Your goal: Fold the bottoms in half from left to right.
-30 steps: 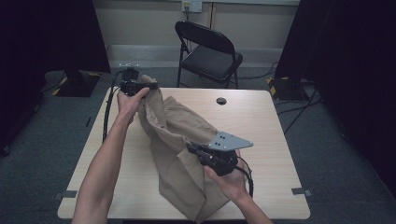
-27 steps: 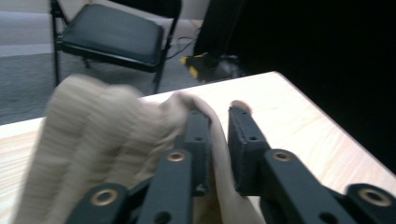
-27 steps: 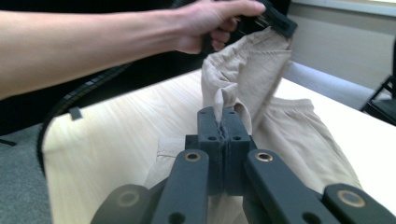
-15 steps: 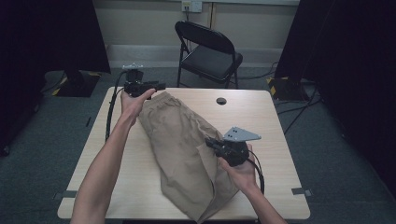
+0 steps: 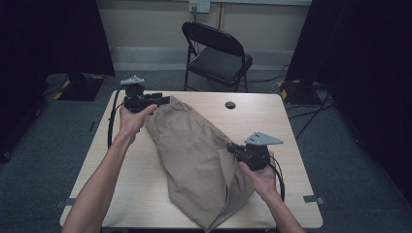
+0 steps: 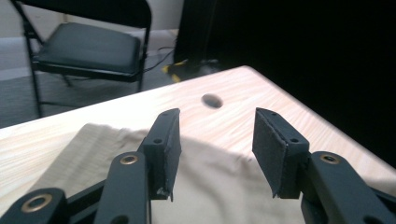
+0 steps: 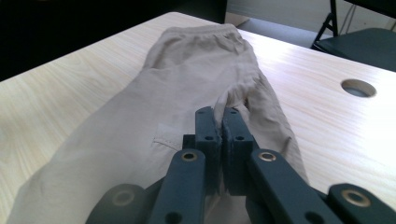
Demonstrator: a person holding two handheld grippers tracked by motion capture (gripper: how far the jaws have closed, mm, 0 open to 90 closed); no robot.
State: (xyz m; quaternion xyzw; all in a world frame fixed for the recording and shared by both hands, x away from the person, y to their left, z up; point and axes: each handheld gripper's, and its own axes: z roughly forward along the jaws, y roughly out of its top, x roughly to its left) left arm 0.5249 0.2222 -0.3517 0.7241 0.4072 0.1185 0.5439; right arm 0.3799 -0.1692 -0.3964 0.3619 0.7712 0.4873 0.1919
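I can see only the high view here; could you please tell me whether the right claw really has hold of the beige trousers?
Observer: Yes. In the right gripper view the right claw is shut on a raised fold of the trousers, with the cloth pinched between its pads.
Operator: Thank you. And the other one, at the far end?
Observer: In the left gripper view the left claw has just been opening. Its jaws stand apart with nothing between them, and the cloth lies beneath.
Operator: Where on the garment is that fold?
Observer: It rises just beside a pocket slit.
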